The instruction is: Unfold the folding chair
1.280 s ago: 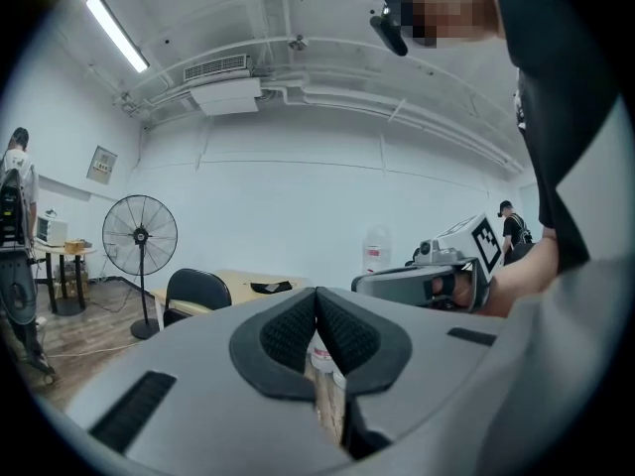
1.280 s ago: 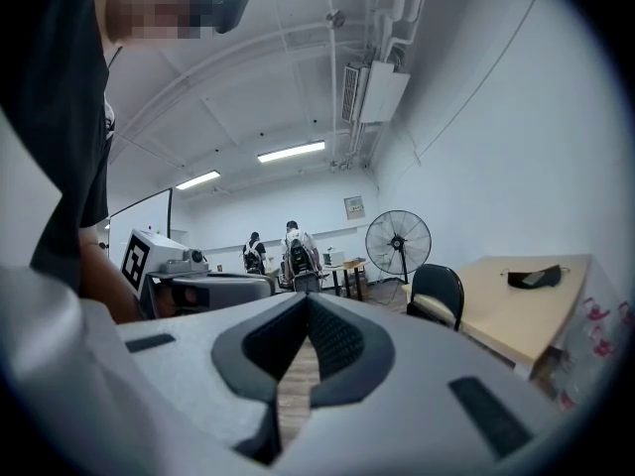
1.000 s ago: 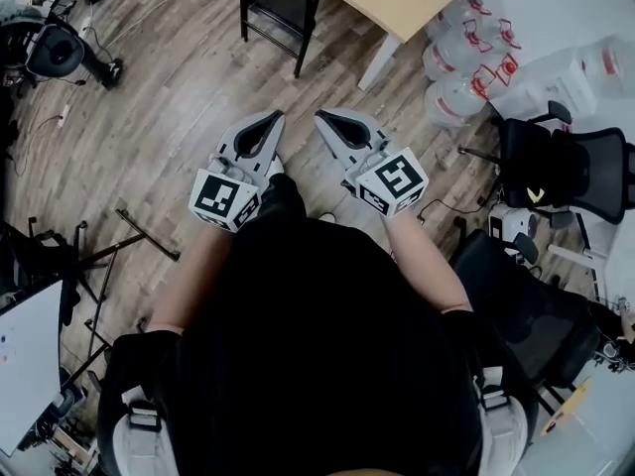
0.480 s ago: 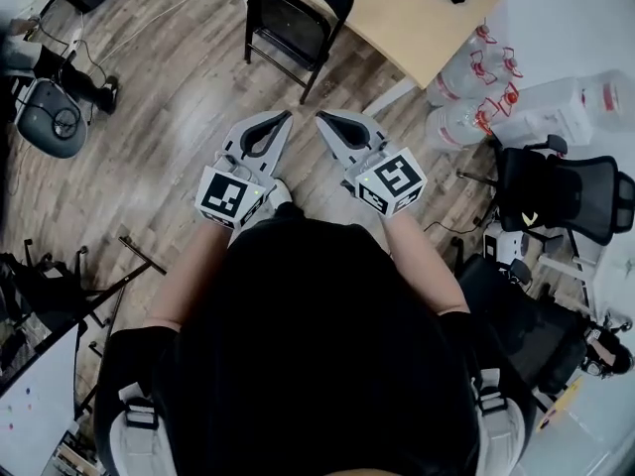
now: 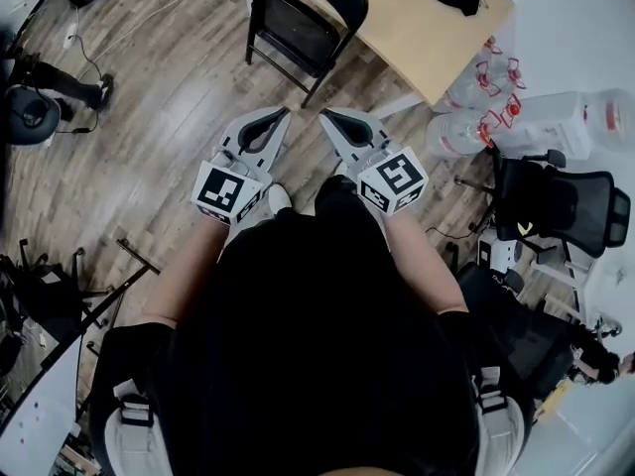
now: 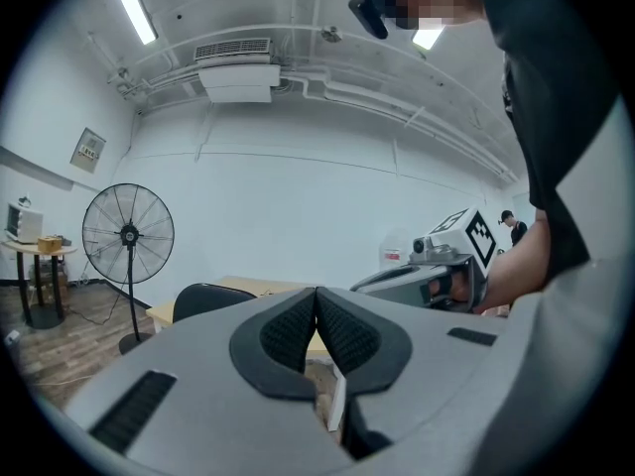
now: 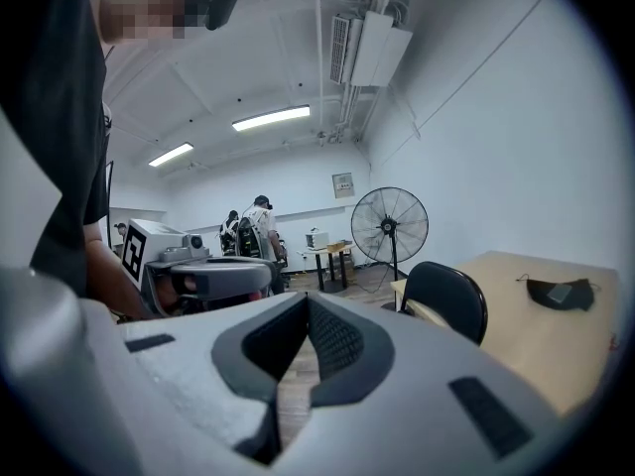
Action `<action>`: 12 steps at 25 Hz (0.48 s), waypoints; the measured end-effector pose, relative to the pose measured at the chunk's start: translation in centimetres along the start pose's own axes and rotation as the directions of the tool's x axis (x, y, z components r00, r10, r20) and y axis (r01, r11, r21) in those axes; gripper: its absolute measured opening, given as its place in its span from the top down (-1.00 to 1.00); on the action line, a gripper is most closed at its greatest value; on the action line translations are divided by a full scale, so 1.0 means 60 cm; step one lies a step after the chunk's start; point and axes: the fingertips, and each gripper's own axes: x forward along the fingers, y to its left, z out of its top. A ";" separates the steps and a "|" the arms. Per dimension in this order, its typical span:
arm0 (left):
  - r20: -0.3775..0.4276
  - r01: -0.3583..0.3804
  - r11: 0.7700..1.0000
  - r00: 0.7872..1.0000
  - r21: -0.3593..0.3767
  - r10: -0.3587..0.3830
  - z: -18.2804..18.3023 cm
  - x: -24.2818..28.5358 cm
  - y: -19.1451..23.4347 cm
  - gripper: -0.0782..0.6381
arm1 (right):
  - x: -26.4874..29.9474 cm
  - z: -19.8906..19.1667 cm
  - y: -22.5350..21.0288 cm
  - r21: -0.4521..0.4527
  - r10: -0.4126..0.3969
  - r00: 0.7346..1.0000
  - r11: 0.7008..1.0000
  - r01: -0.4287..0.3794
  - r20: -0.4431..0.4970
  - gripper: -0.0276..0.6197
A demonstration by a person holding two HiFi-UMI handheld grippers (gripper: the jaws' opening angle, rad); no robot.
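Nearer than a second ago, the worktop (image 5: 412, 38) and the black folding chair (image 5: 298, 26) standing against it sit lower in the head view. Left claw (image 5: 284, 113) and right claw (image 5: 321, 115) are both closed and empty, well short of the chair. This looks like the approach; the next move likely calls for opening the claws onto backrest and seat.

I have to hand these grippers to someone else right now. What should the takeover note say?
Left gripper: shut, empty, held out in front of the body.
Right gripper: shut, empty, beside the left one.
Black folding chair: ahead on the floor, at the edge of the wooden table; neither gripper touches it.
Done: nothing on the chair yet.
Left: reach the chair, grip it and unfold it. How far it is folded can't be told from here.
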 end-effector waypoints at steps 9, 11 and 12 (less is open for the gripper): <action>-0.001 -0.118 0.990 0.993 -0.072 0.118 0.004 0.110 0.107 0.80 | 0.061 0.010 -0.141 0.006 0.076 0.997 0.997 -0.076 0.003 0.91; -0.007 -0.152 0.987 0.988 -0.061 0.152 0.010 0.145 0.130 0.80 | 0.079 0.018 -0.187 0.003 0.104 0.995 0.995 -0.104 0.003 0.91; -0.011 -0.168 0.984 0.986 -0.060 0.168 0.013 0.163 0.142 0.80 | 0.089 0.024 -0.211 0.002 0.117 0.993 0.993 -0.117 0.002 0.91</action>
